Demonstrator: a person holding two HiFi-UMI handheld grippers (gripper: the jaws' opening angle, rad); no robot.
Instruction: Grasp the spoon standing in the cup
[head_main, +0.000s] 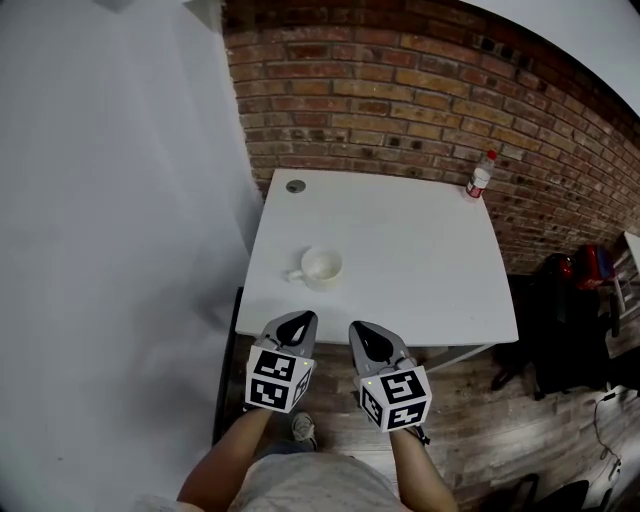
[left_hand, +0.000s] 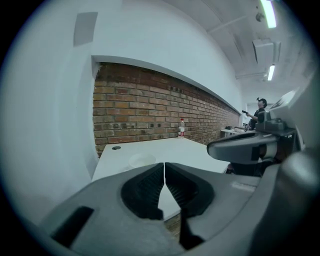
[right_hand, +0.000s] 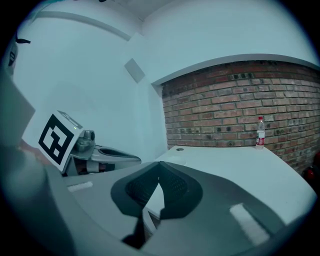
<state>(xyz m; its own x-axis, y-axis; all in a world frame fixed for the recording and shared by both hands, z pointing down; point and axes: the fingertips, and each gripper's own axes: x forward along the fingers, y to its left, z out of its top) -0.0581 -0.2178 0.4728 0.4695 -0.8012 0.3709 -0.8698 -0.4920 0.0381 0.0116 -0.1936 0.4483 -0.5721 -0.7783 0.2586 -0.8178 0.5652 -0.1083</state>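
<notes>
Grey marker-cubed left claw, right claw

No legible txt, bottle label too small to read

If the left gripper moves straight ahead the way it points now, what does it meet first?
Probably the white cup on the table, nearly in line with the shut left gripper; height is unclear.

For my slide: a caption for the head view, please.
Both shut: left gripper and right gripper before table with cup and bottle.
</notes>
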